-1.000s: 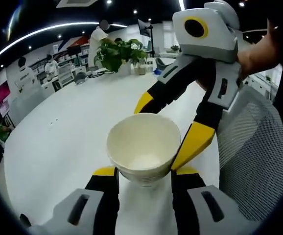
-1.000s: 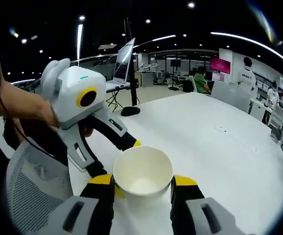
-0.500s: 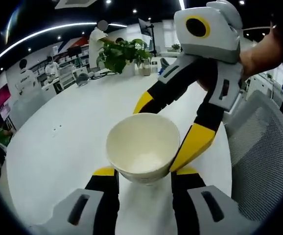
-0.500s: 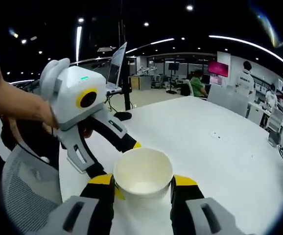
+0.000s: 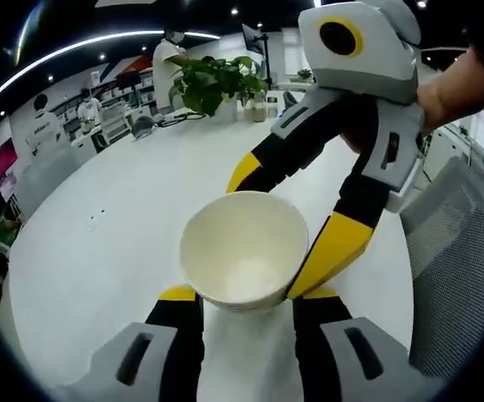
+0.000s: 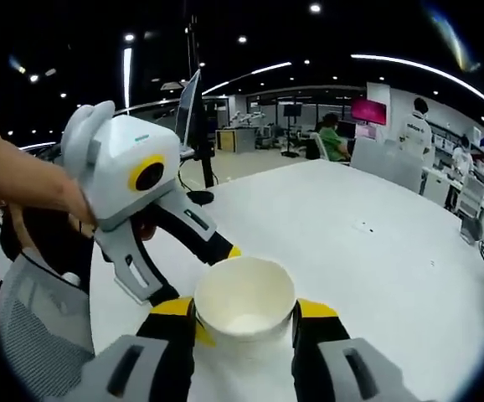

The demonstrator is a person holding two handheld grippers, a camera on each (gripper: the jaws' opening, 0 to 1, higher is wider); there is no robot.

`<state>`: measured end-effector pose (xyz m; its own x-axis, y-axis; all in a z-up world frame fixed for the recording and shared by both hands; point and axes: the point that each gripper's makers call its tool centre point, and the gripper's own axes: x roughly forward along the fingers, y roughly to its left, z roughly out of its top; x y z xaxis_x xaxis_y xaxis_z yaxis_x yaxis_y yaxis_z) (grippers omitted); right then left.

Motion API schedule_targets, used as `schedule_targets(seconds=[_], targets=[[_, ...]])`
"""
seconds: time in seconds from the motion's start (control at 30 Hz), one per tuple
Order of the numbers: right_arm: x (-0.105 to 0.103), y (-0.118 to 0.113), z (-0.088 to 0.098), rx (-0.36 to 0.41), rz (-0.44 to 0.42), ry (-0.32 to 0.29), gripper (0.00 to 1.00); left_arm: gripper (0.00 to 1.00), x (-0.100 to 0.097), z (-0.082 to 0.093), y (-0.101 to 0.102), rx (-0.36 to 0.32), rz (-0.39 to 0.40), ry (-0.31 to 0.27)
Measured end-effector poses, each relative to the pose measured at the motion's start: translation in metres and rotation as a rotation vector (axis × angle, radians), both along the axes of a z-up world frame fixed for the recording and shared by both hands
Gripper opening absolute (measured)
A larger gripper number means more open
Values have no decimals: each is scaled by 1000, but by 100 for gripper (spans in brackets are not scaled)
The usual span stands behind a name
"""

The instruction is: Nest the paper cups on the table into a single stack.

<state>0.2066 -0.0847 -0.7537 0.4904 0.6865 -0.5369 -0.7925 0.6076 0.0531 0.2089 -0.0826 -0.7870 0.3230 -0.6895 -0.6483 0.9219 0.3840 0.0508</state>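
Change: cup (image 5: 244,249) sits at the same spot between the left gripper (image 5: 249,306) jaws as a second ago, while the table (image 5: 116,226) behind it has slid and the potted plant (image 5: 217,82) now stands higher and nearer the view's top, so the camera has tilted; in the right gripper view the laptop (image 6: 188,107) has drifted left and narrowed.
Cup: white paper cup (image 6: 244,300), mouth open toward both cameras, held above the table; whether one cup or several nested, I cannot tell.
Left gripper: jaws clenched on the cup's sides.
Right gripper (image 6: 246,322): jaws clamped on the same cup from the opposite side, one jaw over the cup's far rim, the other beside its wall in the left gripper view.
Around the cup: bare white tabletop on the far side; mesh chair (image 5: 455,260) just beside the right gripper; a person's hand (image 5: 447,88) on that gripper's body.
Edges: table rim curves past the chair, near the cup; open surface stretches from the cup toward the plant.
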Motion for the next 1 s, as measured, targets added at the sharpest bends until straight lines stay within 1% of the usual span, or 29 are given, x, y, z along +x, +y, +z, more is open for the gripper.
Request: schedule_targets(seconds=[0.03, 0.07, 0.13, 0.37, 0.43, 0.5, 0.53, 0.57, 0.63, 0.73, 0.77, 0.87, 0.9, 0.97, 1.0], targets=[[-1, 0, 1, 4, 3, -1, 45, 40, 0, -2, 1, 9, -1, 1], [0, 0, 3, 12, 1, -5, 45, 40, 0, 0, 1, 6, -1, -5], [1, 1, 3, 23, -1, 4, 45, 40, 1, 0, 3, 9, 4, -4], [3, 3, 1, 9, 7, -9, 46, 41, 4, -2, 6, 21, 1, -20], [3, 2, 0, 7, 4, -6, 46, 40, 5, -3, 6, 20, 3, -17], [2, 1, -1, 6, 4, -4, 48, 41, 3, -5, 5, 23, 11, 4], [3, -1, -1, -9, 6, -18, 49, 42, 1, -6, 4, 19, 14, 14], [4, -1, -1, -8, 6, -22, 50, 43, 1, -7, 4, 16, 15, 18], [4, -4, 1, 2, 6, -15, 51, 47, -1, -7, 3, 16, 19, 16], [4, -9, 6, -2, 0, -36, 54, 50, -3, -7, 7, 15, 31, 15], [3, -10, 7, -3, -2, -44, 55, 52, -3, -6, 9, 11, 41, 19], [-1, -18, 10, 3, -11, -53, 57, 55, -6, 1, 13, -40, 86, 38], [-2, -20, 9, 10, -16, -54, 58, 55, -7, 5, 14, -68, 99, 33], [-6, -23, 12, 20, -23, -60, 61, 56, -11, 13, 17, -91, 122, 29], [-8, -25, 13, 26, -27, -62, 62, 57, -10, 13, 20, -96, 125, 27]])
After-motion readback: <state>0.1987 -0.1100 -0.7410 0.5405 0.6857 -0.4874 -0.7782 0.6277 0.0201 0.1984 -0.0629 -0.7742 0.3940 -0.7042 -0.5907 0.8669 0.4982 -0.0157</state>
